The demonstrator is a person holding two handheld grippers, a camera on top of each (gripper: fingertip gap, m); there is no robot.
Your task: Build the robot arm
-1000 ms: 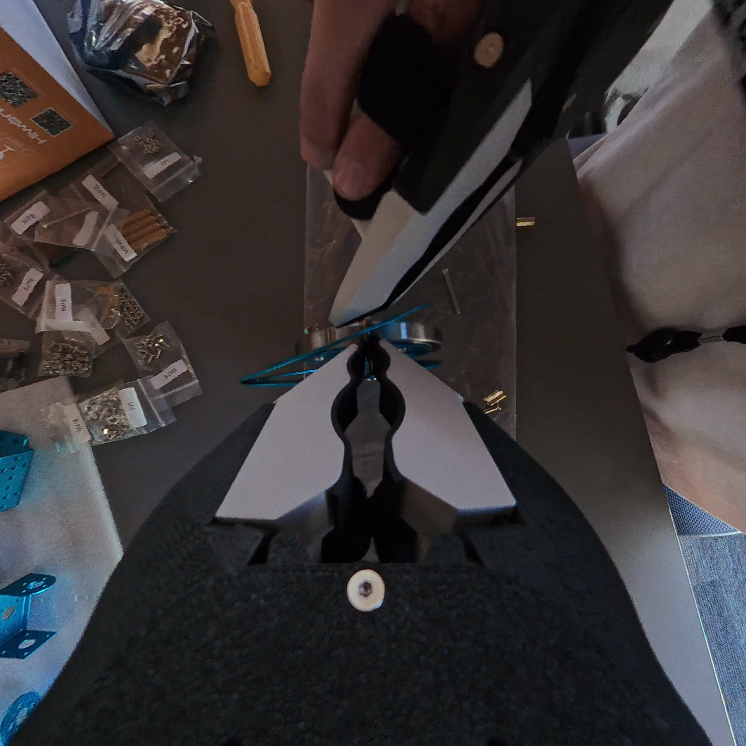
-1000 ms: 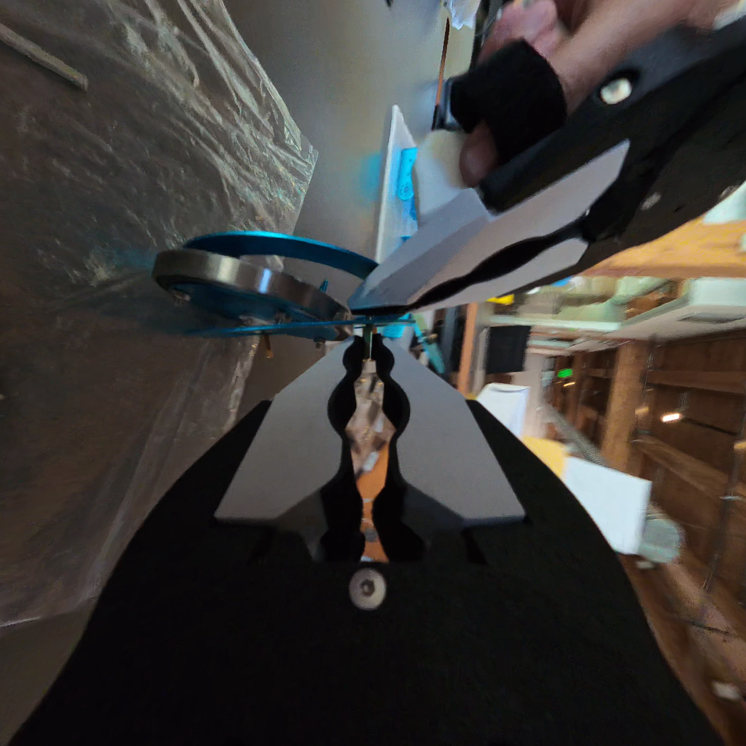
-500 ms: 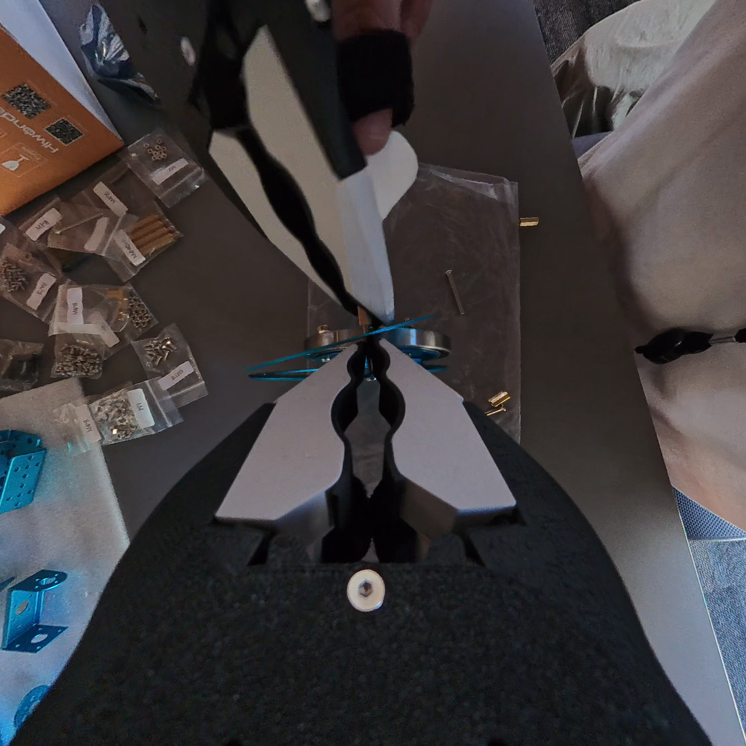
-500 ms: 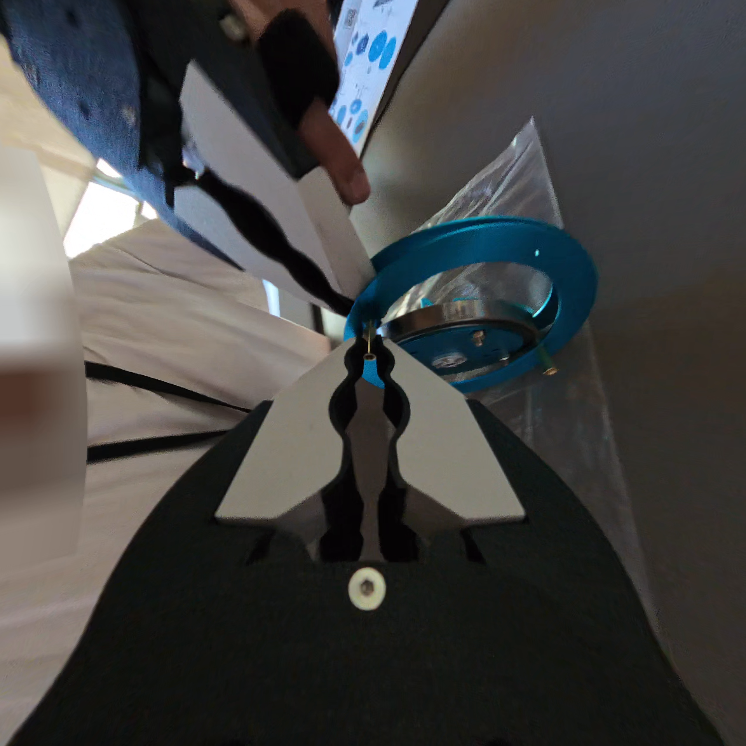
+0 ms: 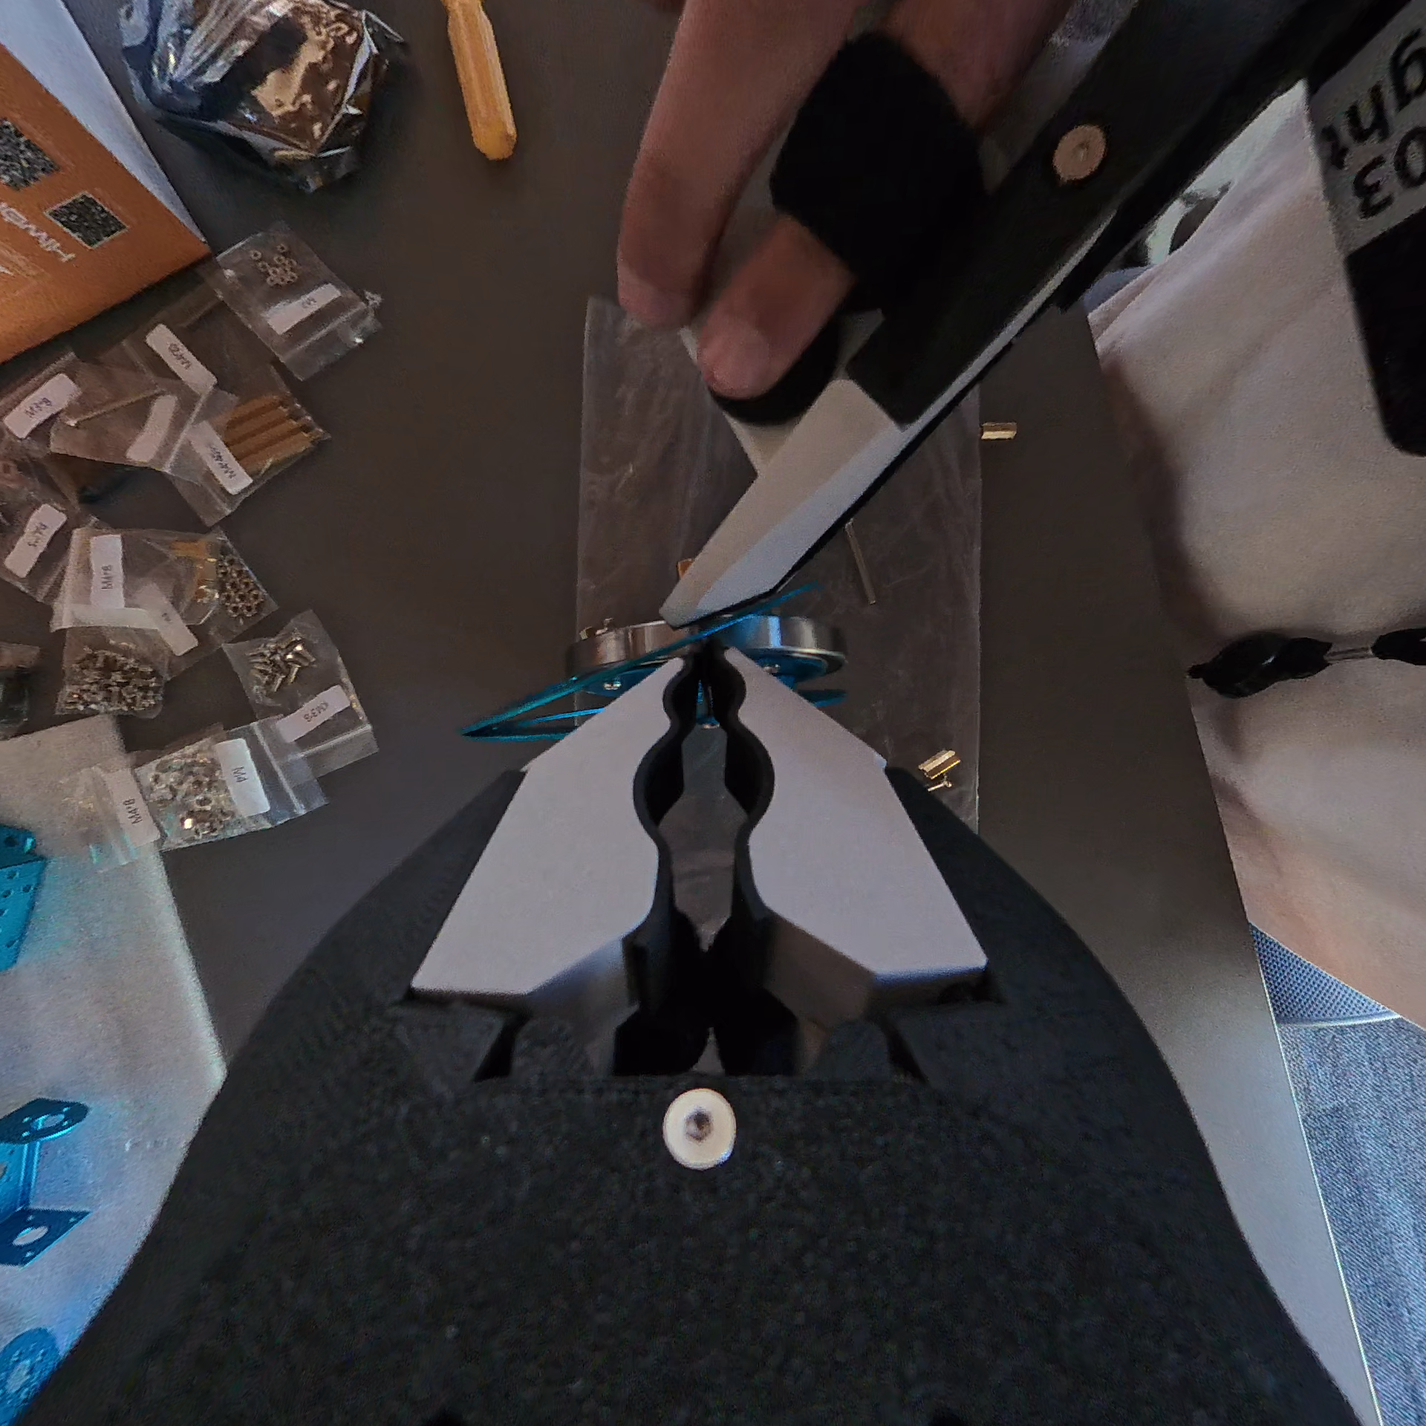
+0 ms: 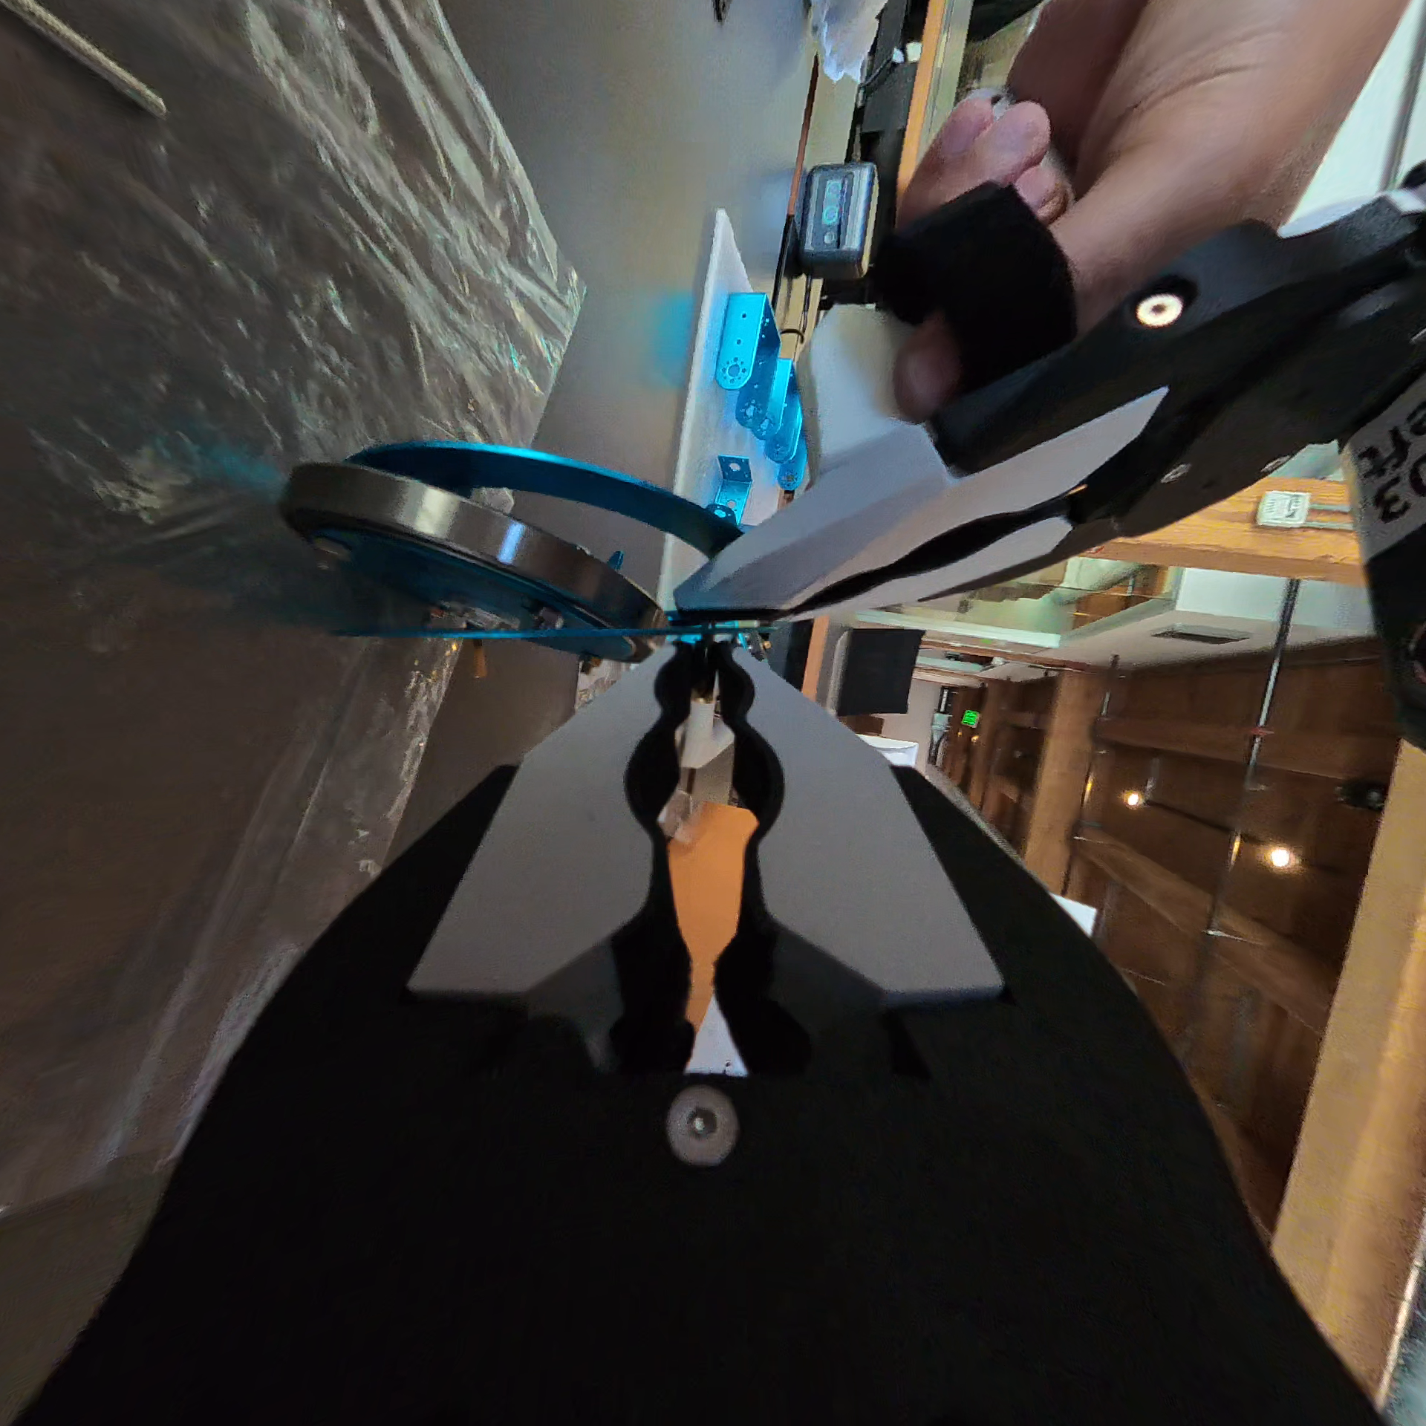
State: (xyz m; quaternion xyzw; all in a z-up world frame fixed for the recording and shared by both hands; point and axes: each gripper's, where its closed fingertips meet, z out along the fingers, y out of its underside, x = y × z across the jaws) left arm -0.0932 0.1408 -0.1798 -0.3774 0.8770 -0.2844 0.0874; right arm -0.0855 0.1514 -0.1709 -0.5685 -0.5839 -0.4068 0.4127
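My left gripper is shut on the rim of a thin blue ring plate, held tilted over a silver bearing ring and a clear plastic bag. My right gripper comes in from the upper right, its tips meeting the left ones at the plate. In the right wrist view the right gripper is shut on a small brass pin at the plate's edge. The left gripper enters from the right. The bearing and a second blue ring lie behind.
Several small hardware bags, an orange box, a foil bag and a wooden handle lie to the left. Blue brackets rest on white foam. Loose brass standoffs and a long screw lie on the bag's right.
The right gripper rolled from the upper right to the upper left half a second ago and has swung back, still pinched at the plate's edge. The left gripper and blue plate stayed put.
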